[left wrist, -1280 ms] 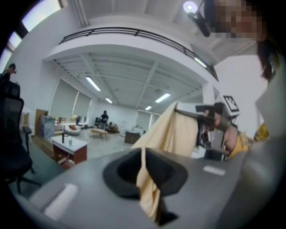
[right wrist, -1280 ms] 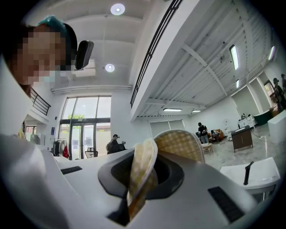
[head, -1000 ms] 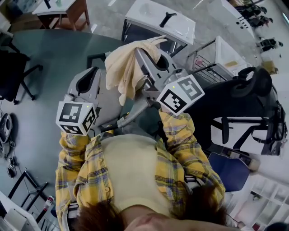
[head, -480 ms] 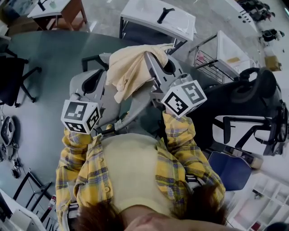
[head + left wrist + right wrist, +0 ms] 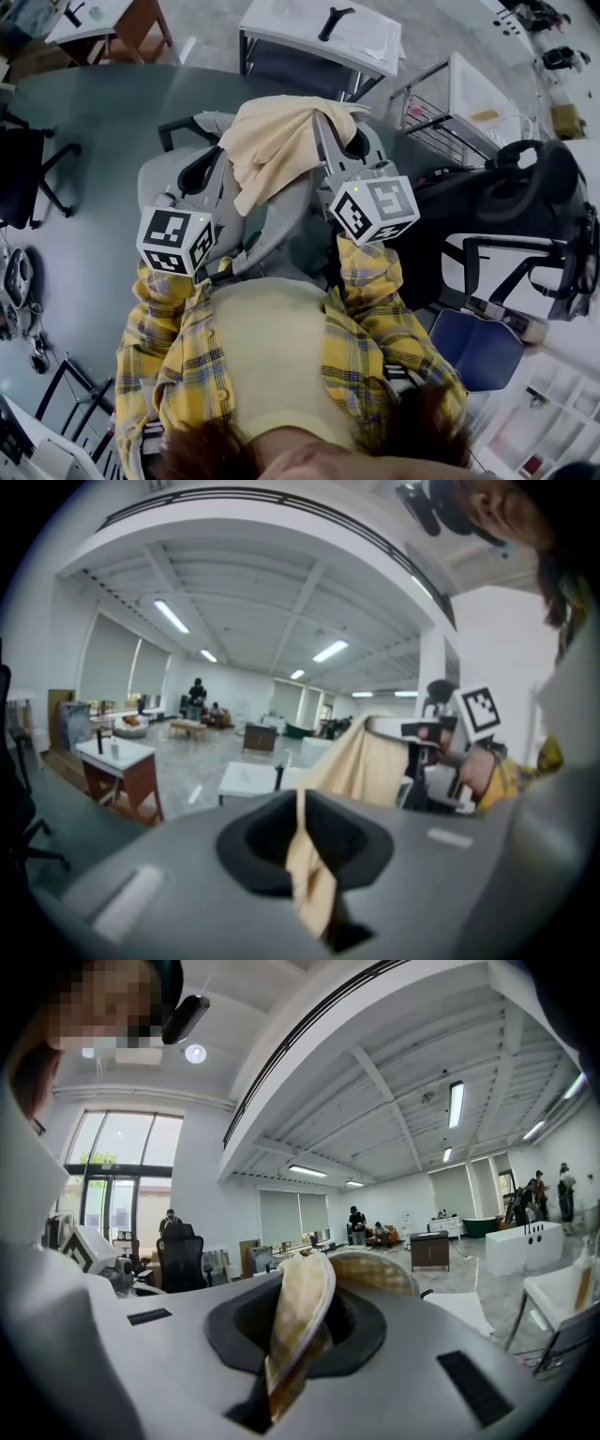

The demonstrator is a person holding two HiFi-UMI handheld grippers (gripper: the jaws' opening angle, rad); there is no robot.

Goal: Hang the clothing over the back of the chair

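One cream garment (image 5: 272, 141), left gripper (image 5: 314, 902) fingers clamped on it, right gripper (image 5: 281, 1372) fingers too.

A: Open anywhere round the clothing (image 5: 277, 141)?
B: Left of it, yes: bare dark floor (image 5: 94, 103), out as far as a black office chair (image 5: 23, 173) at the edge.
A: Ahead?
B: Barred by a white table (image 5: 370, 42) with a black object (image 5: 336, 17) on top; nearer, a dark chair arm (image 5: 176, 125) just beyond the clothing.
A: Right?
B: Tight. Hemmed in by a wire-sided cart (image 5: 441, 112) and a black chair (image 5: 525, 187) close by.
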